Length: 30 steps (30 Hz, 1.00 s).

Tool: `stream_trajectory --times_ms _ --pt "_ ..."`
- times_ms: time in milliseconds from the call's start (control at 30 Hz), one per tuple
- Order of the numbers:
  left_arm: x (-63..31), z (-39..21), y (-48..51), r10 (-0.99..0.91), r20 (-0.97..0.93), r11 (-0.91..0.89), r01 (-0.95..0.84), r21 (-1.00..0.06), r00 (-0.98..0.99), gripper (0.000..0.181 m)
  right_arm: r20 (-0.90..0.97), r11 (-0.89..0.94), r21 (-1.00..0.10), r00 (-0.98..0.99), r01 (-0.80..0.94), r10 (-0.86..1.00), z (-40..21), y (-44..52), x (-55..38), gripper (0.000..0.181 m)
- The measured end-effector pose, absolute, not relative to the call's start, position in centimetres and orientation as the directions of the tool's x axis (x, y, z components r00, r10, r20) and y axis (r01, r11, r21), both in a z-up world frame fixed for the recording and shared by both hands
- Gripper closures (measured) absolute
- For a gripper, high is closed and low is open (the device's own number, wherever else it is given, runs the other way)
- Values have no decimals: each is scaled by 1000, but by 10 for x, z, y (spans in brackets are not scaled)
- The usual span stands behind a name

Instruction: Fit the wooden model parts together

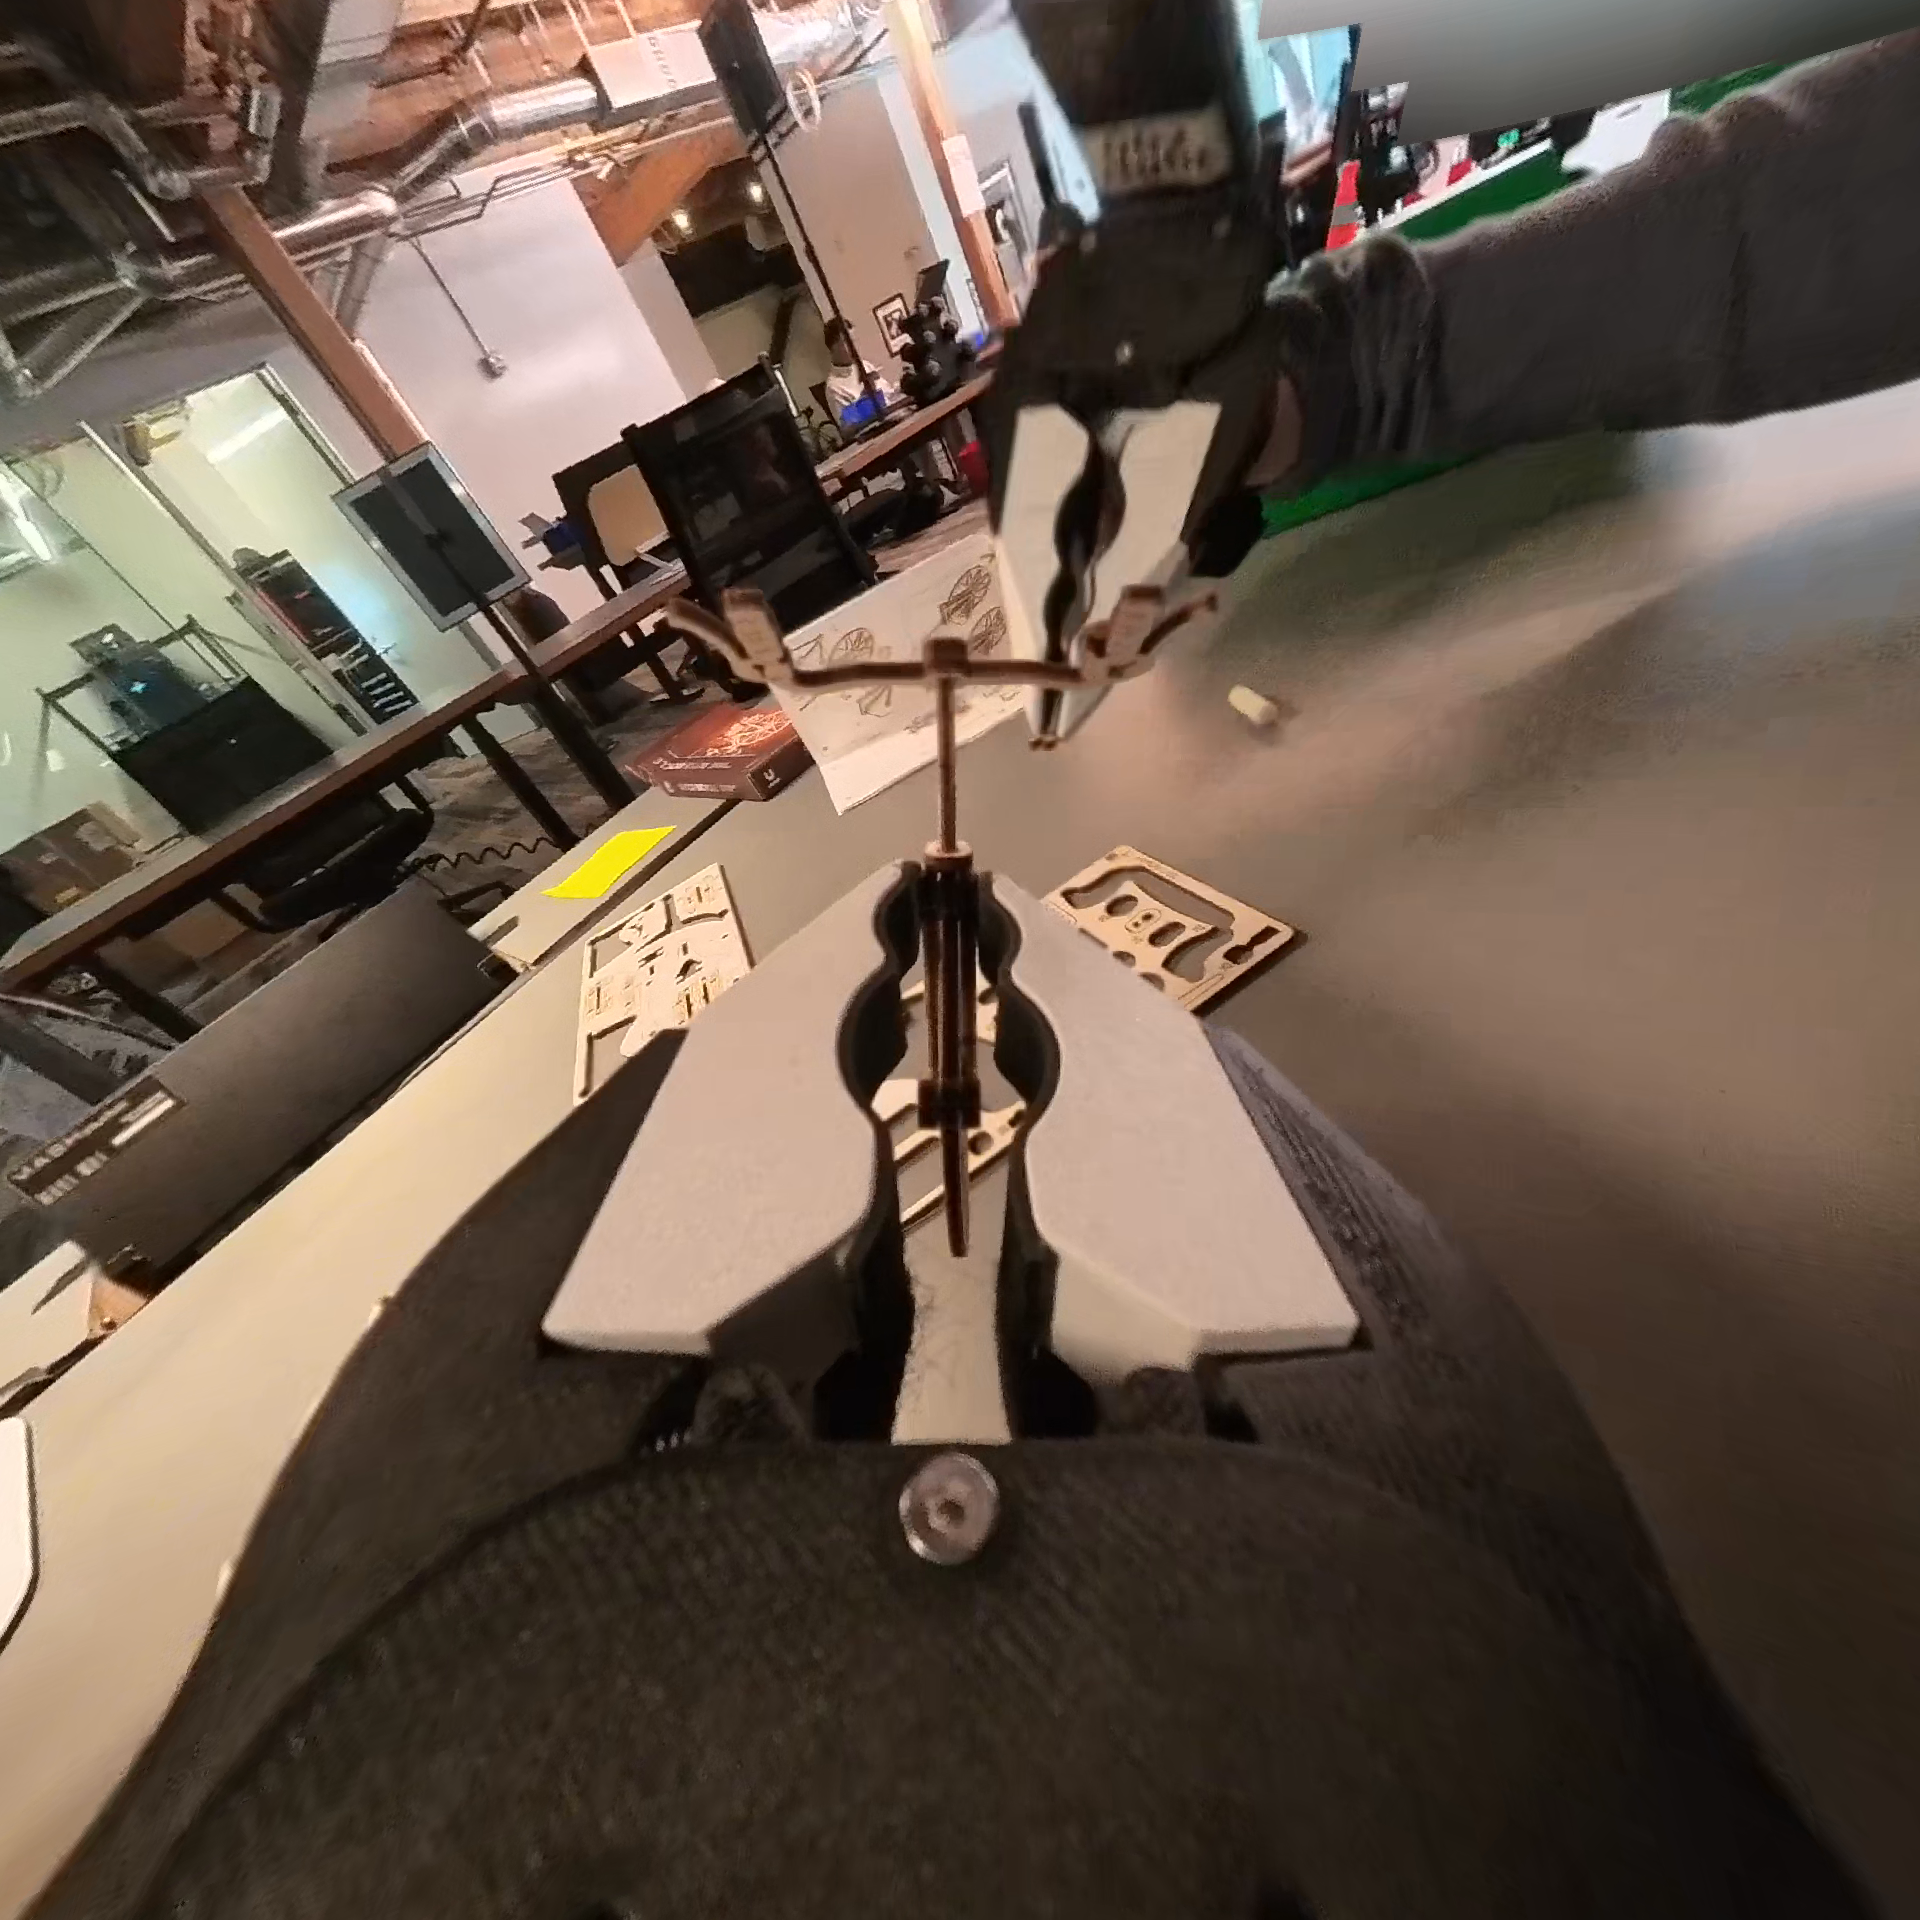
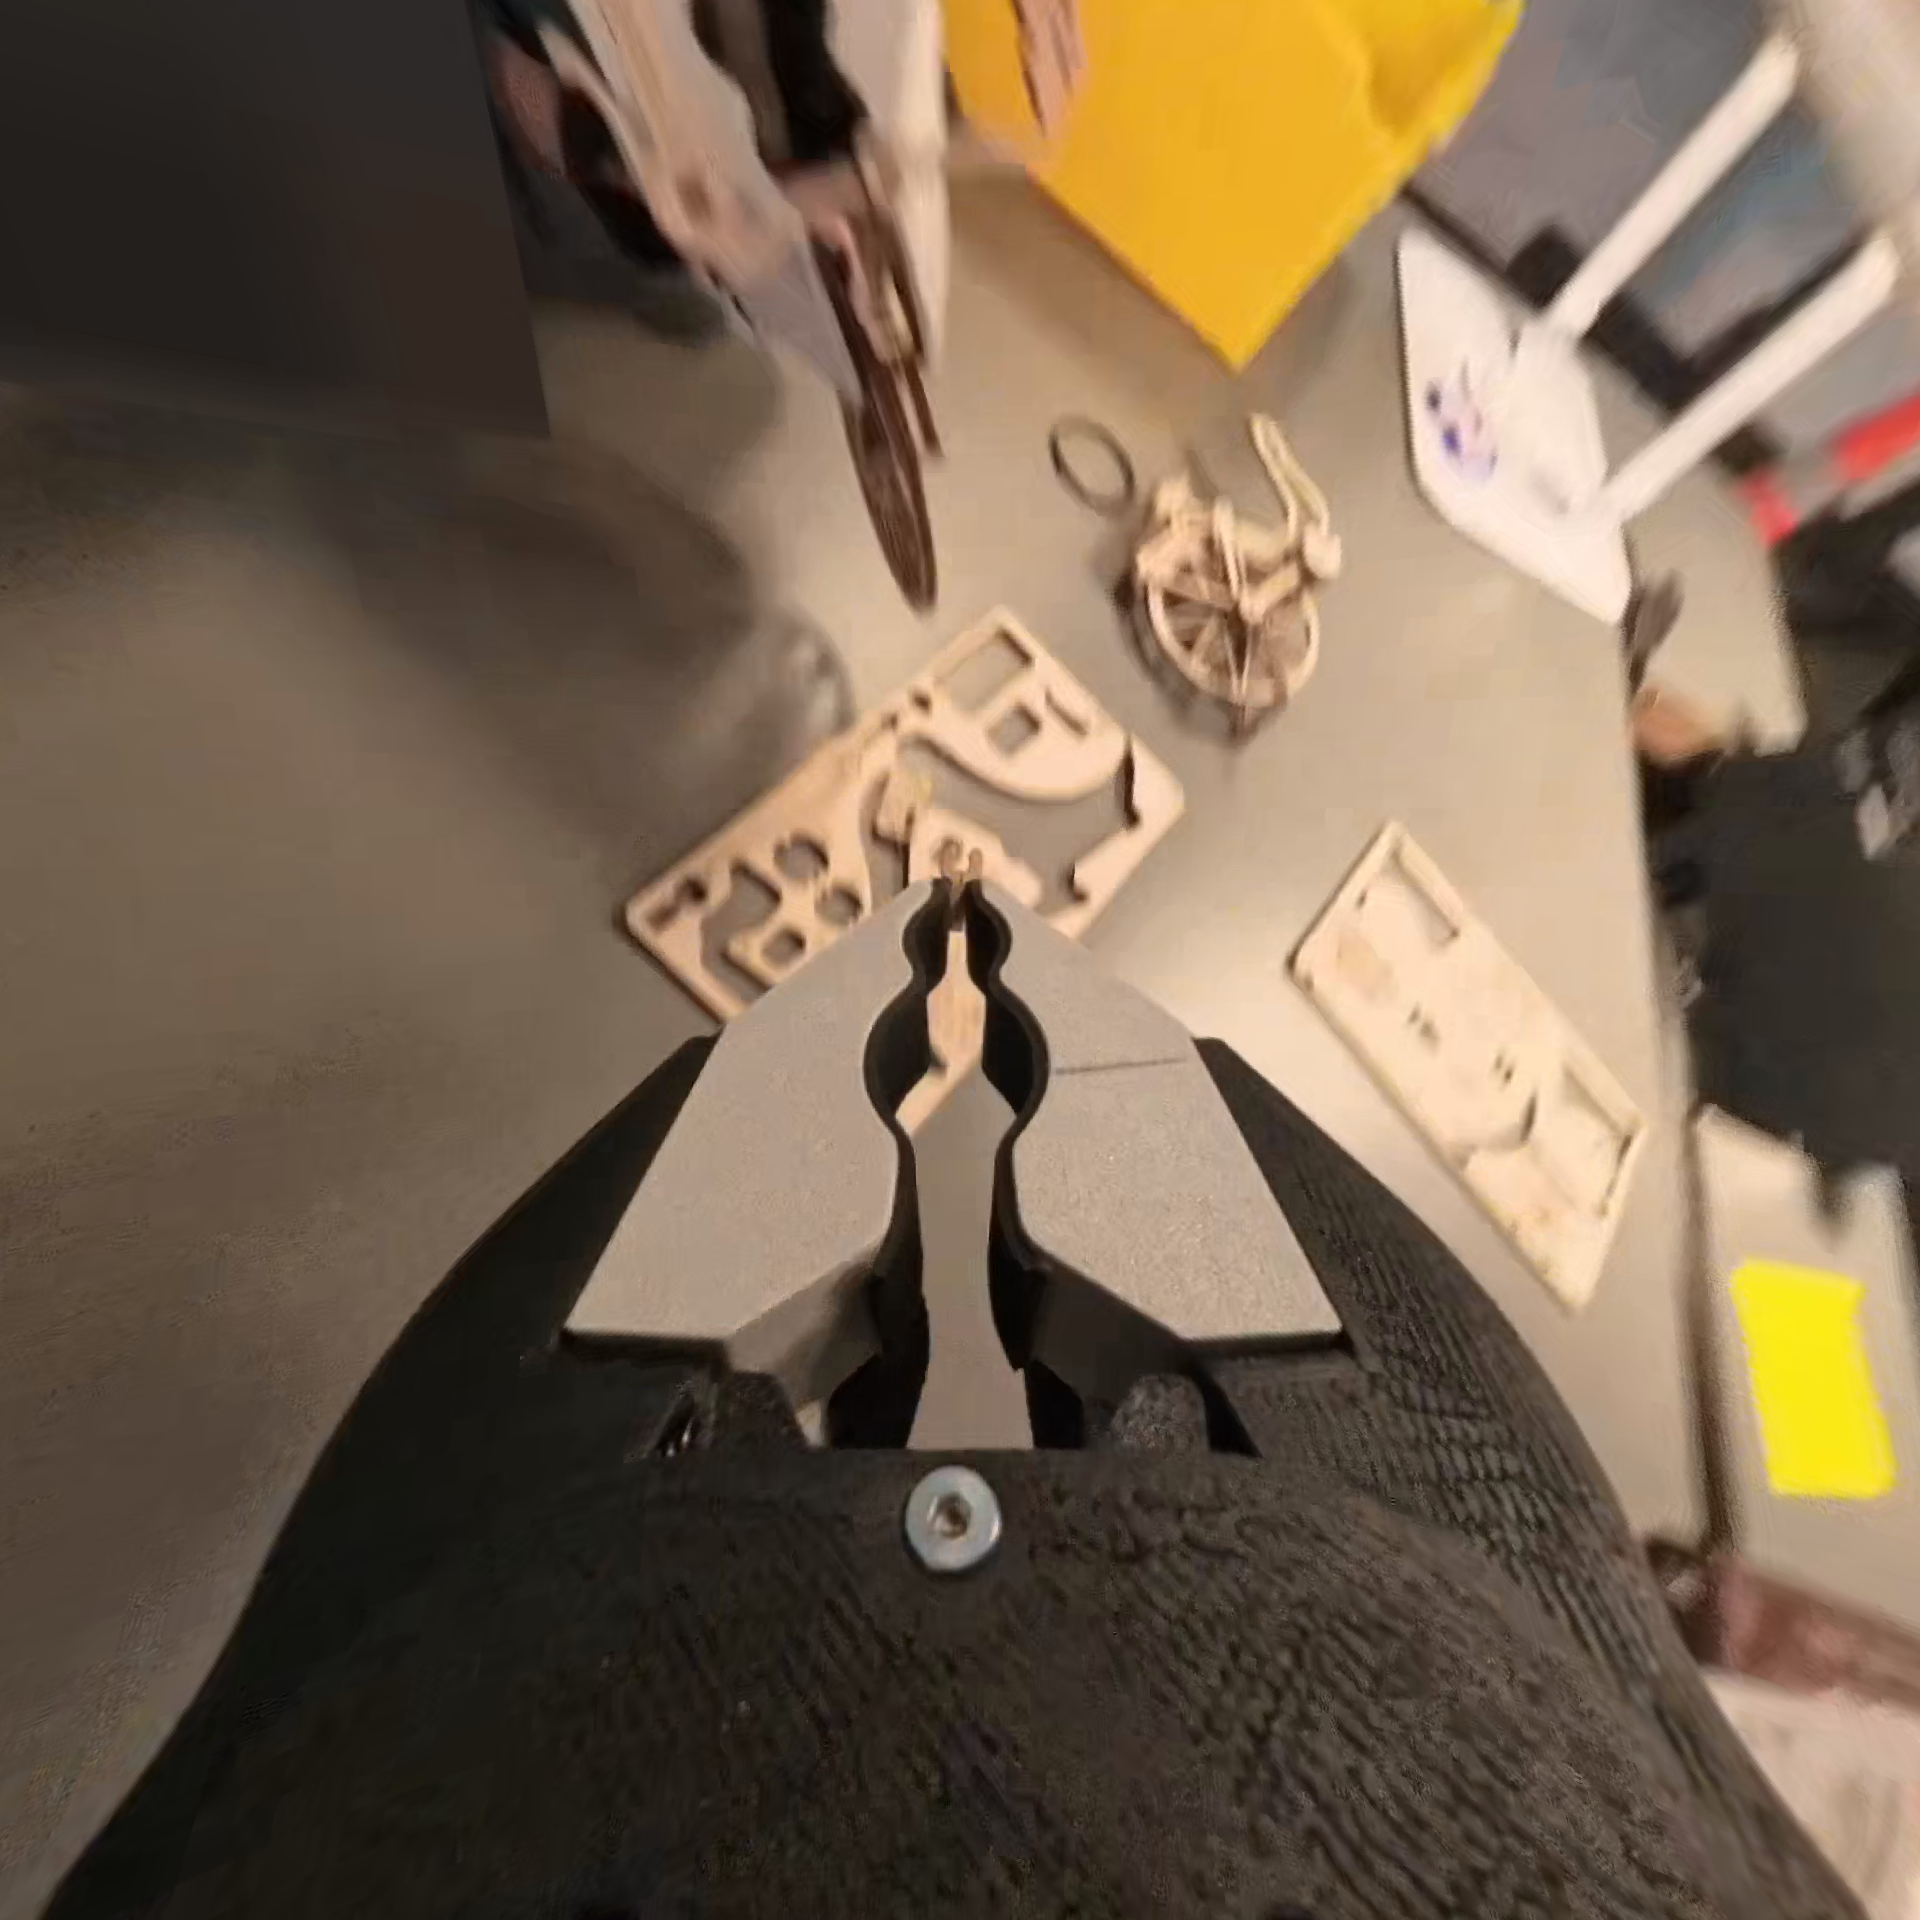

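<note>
My left gripper (image 1: 948, 883) is shut on a wooden fork-and-wheel assembly (image 1: 951, 1091), seen edge-on between the fingers. Its thin stem (image 1: 945, 758) rises to a curved handlebar (image 1: 852, 675). My right gripper (image 1: 1091, 655) comes down from above and pinches the handlebar's right end (image 1: 1132, 623). In the right wrist view my right gripper (image 2: 956, 888) is shut on a small wooden end piece (image 2: 961, 862). The left gripper (image 2: 810, 260) and the wheel (image 2: 894, 488) show blurred at the top of that view.
A partly built wooden bicycle (image 2: 1226, 613) and a loose ring (image 2: 1089, 462) lie on the grey table (image 2: 312, 831). Punched-out wooden sheets (image 2: 935, 790) (image 2: 1465, 1049) lie below the grippers. A yellow bin (image 2: 1226, 135), an instruction sheet (image 1: 904, 717) and a dark box (image 1: 717, 764) sit farther off.
</note>
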<state>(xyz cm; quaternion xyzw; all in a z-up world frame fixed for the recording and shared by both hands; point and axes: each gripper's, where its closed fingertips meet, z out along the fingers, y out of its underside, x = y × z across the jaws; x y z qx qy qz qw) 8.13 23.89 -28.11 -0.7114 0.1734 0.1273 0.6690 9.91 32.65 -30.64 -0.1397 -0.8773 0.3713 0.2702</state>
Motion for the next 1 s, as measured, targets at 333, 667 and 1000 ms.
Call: stream_trajectory --times_ms 333,667,1000 --pt "97 -283 239 -135 -515 0 -520 -854 847 172 527 668 -691 -825 -277 203 -283 245 95 181" --pt "108 -282 238 -169 -567 52 -567 -822 806 173 603 650 -638 -793 -412 89 -277 234 104 181" --pt "109 -284 237 -203 -513 44 -516 -856 834 173 606 607 -653 -793 -453 60 -275 229 106 181"
